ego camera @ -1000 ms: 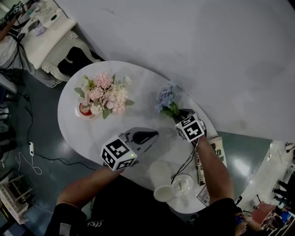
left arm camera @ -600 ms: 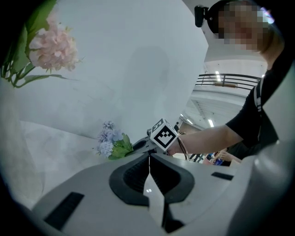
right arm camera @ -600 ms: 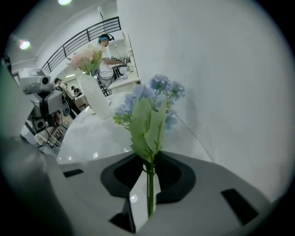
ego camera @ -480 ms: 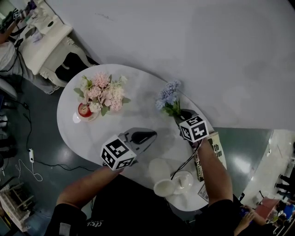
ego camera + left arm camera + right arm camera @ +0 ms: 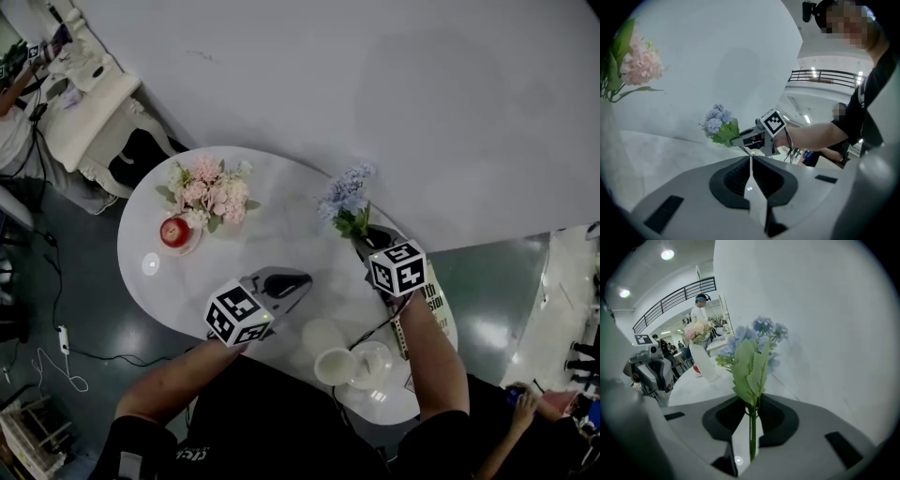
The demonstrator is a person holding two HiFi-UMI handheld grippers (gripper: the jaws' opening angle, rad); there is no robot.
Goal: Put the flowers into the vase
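A sprig of blue flowers [image 5: 344, 200] with green leaves stands up from my right gripper [image 5: 368, 238], which is shut on its stem. In the right gripper view the thin stem [image 5: 752, 430] runs between the pads and the blue heads [image 5: 757, 336] rise above them. The white vase [image 5: 705, 363] with pink flowers [image 5: 210, 190] stands at the table's far left, well apart from the sprig. My left gripper [image 5: 302, 280] hovers over the middle of the table, shut and empty. In the left gripper view its jaws [image 5: 751, 161] meet, with the blue sprig [image 5: 717, 124] beyond.
A red apple [image 5: 174, 231] lies on a small dish beside the vase. White cups [image 5: 337, 366] and a book [image 5: 436, 302] sit at the oval table's [image 5: 281, 220] near right end. A grey wall runs behind, and a white bench [image 5: 89, 101] stands at the upper left.
My right gripper has lifted the blue sprig off the table and turned it more upright. The left gripper has shifted a little towards the table's near edge.
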